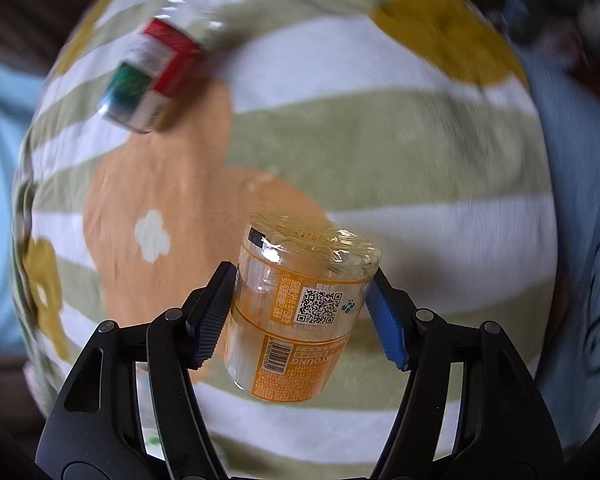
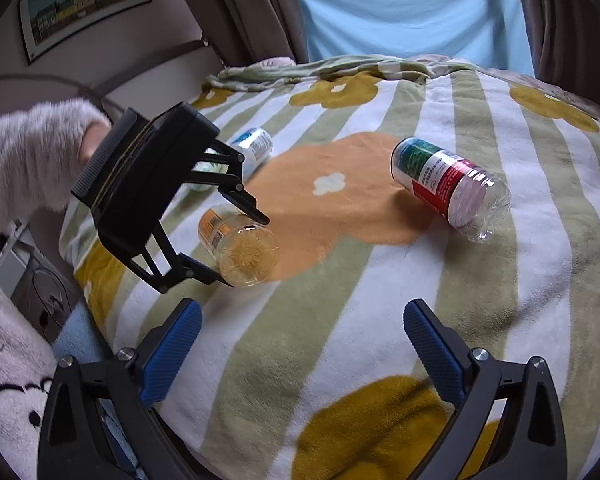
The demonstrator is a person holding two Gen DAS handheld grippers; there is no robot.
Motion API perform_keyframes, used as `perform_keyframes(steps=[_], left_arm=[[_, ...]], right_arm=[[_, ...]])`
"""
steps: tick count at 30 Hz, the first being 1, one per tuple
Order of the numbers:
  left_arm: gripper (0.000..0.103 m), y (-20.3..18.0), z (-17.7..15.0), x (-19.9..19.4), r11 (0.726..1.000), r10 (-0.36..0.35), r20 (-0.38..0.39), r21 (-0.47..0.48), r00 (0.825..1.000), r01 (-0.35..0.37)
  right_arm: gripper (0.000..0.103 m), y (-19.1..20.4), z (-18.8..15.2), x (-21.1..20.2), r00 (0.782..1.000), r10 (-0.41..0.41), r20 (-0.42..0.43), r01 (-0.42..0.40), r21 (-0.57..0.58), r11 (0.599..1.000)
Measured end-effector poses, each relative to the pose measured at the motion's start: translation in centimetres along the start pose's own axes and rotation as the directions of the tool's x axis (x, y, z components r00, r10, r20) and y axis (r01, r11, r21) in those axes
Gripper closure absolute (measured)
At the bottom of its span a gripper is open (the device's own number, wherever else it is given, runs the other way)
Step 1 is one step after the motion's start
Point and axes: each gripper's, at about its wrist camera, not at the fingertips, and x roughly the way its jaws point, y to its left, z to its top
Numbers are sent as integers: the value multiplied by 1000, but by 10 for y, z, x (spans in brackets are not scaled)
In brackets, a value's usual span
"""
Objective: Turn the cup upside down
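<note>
A clear plastic cup with an orange label (image 1: pixel 300 312) sits between the blue pads of my left gripper (image 1: pixel 300 312). Its closed base points away from the camera. The right wrist view shows the same cup (image 2: pixel 240 246) held on its side just above the striped blanket (image 2: pixel 380 280), in the left gripper (image 2: pixel 244 248). My right gripper (image 2: pixel 302 344) is open and empty, low over the blanket's near part.
A clear cup with a red, white and green label (image 2: pixel 448 188) lies on its side to the right; it also shows in the left wrist view (image 1: pixel 152 76). A blue-and-white labelled cup (image 2: pixel 252 146) lies behind the left gripper. The bed edge is at left.
</note>
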Motion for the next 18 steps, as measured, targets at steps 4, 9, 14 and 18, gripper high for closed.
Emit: perform_keyframes(steps=[4,9,14,18], left_arm=[[41,19,-14,-13,957,35,187,-290,982,21],[41,27,-45,-26,775,203,381,-625,902,90],[41,16,-75,-26,539,428,415,-830,803,142],[41,9,-83,-16,442,496,374,-886,783,143]], right_arm=[[2,1,2,-4,998,23,57,-25,42,999],[2,1,7,-5,993,32,113,-43,95,995],[2,0,7,-4,989,47,142,-66,136,988],[2,2,7,-1,987,59,147,-81,146,986]])
